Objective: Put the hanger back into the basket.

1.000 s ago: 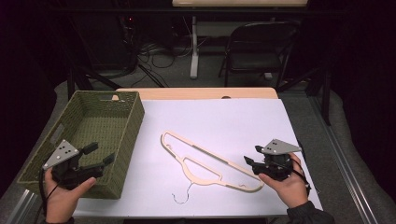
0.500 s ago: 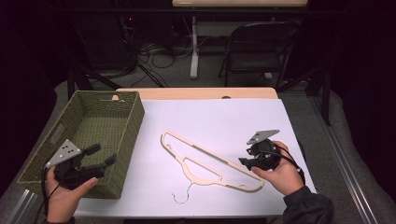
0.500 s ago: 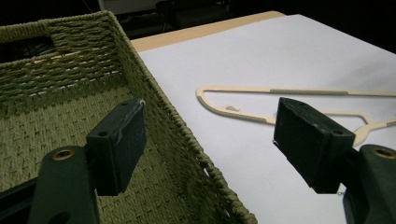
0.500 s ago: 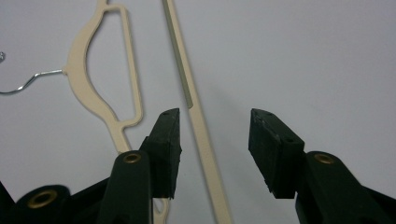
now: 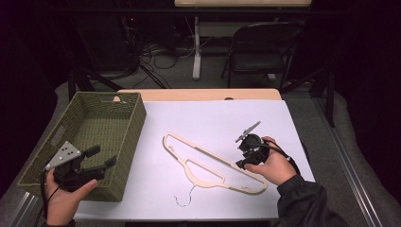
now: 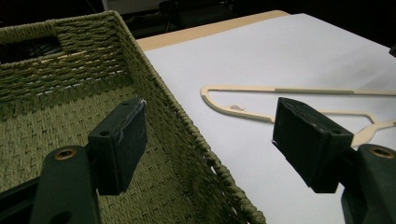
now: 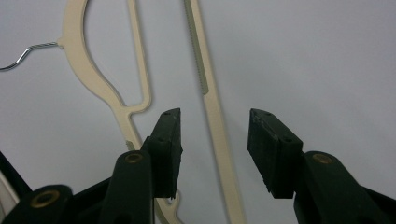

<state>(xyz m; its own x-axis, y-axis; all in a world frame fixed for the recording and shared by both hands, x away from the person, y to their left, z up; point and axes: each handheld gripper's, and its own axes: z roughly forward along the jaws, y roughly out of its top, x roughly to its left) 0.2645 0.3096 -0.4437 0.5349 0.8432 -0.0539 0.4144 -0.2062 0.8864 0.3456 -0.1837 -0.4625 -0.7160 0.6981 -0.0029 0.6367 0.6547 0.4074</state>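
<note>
- Your right gripper [image 5: 240, 152] had moved in from the surface's right edge, where it stood a second earlier, to the cream plastic clothes hanger [image 5: 208, 163] lying flat on the white-covered surface [image 5: 213, 118].
- Its jaws had just been closing; in the right gripper view the hanger's straight bar [image 7: 215, 116] ran up between them, with daylight on both sides. The pads were not yet pressing, so I judged the gripper open and nothing gripped.
- The gripper had also tipped over, its grey plate now edge-on, which suggested you were lining up for a pinch on that bar.
- Your left gripper [image 5: 101, 157] had kept its place over the near right wall of the green woven basket [image 5: 127, 106], jaws wide apart and empty.
- The hanger had not shifted: it lay near the middle of the surface, wire hook [image 5: 183, 196] towards you, apart from the basket.
- Judgement: the pick-up was set up but not made.
</note>
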